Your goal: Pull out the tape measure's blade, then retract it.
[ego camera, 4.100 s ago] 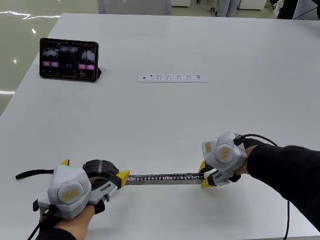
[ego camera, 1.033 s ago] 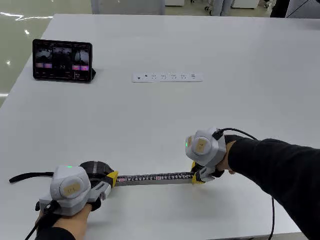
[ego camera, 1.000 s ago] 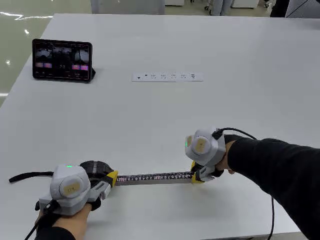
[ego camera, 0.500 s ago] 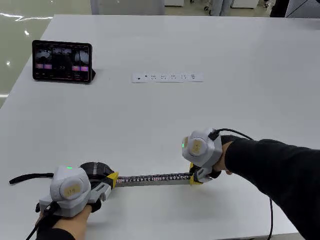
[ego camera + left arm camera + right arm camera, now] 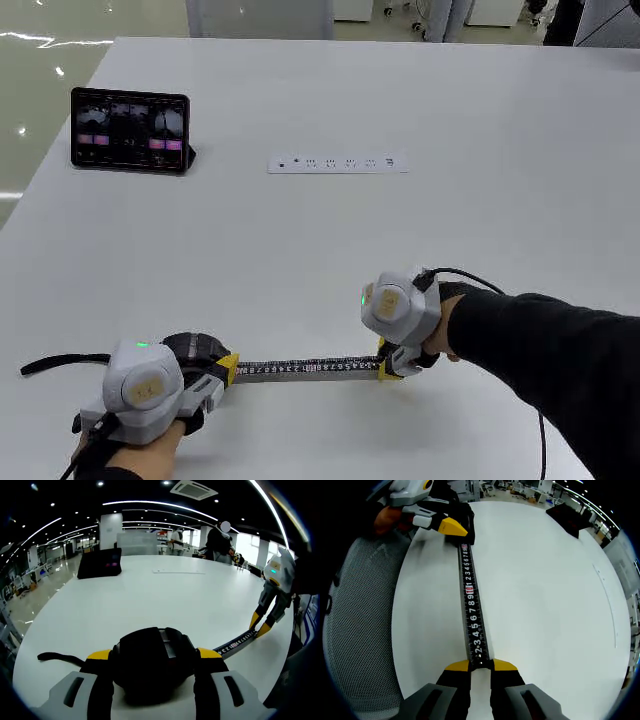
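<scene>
Here, blade [image 5: 305, 368] flat, running left-right, left claw [image 5: 154, 655] clamping case [image 5: 195, 350], right claw [image 5: 481, 666] seemingly pinching its end.

Readable text is the scale on the blade [image 5: 471, 605], right gripper view. Black 2 to 9 start just ahead of the right gripper [image 5: 480, 666], then a red 10, then black 1 to 9 up to the tape measure [image 5: 466, 536] in the left gripper [image 5: 460, 524]. Tablet [image 5: 131, 131] screen and power strip [image 5: 338, 163] marks, well beyond both grippers: too small to read
</scene>
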`<state>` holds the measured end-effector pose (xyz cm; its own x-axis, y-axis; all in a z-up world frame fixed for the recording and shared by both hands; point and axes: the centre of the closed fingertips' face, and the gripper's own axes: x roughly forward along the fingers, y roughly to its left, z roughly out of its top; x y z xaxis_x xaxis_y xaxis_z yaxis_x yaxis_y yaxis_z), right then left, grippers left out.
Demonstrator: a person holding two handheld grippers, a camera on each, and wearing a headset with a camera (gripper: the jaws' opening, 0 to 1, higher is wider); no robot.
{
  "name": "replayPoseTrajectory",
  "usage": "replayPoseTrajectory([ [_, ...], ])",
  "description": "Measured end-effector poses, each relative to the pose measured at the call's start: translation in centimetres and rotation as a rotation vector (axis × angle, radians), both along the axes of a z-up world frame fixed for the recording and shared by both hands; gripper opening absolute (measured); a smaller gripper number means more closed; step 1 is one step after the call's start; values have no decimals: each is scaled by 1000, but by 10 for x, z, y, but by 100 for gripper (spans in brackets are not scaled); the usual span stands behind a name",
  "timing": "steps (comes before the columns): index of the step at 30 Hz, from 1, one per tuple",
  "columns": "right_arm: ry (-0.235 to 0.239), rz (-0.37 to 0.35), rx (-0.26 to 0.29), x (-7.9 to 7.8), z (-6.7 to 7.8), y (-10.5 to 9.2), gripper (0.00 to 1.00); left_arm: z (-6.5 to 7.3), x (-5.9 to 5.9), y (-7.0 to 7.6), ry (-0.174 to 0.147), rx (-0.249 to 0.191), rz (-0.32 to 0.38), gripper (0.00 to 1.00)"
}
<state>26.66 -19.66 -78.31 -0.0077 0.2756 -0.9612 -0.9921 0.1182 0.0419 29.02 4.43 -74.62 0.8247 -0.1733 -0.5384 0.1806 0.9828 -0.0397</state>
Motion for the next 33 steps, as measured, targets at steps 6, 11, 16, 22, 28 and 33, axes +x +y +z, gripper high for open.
replayPoseTrajectory([
  [6,-9,7,2,0,0,2,10,0,0,0,-1,0,-6,60],
  [11,-9,21,-18,0,1,4,10,0,0,0,2,0,-6,60],
  [16,-5,27,-24,0,0,5,10,0,0,0,3,2,-8,60],
  [22,-5,1,-13,0,1,8,10,0,0,0,5,2,-5,60],
  [28,2,-2,-4,0,0,12,10,0,0,0,4,3,-5,60],
  [33,3,-8,-3,0,1,14,10,0,0,0,3,3,-3,60],
])
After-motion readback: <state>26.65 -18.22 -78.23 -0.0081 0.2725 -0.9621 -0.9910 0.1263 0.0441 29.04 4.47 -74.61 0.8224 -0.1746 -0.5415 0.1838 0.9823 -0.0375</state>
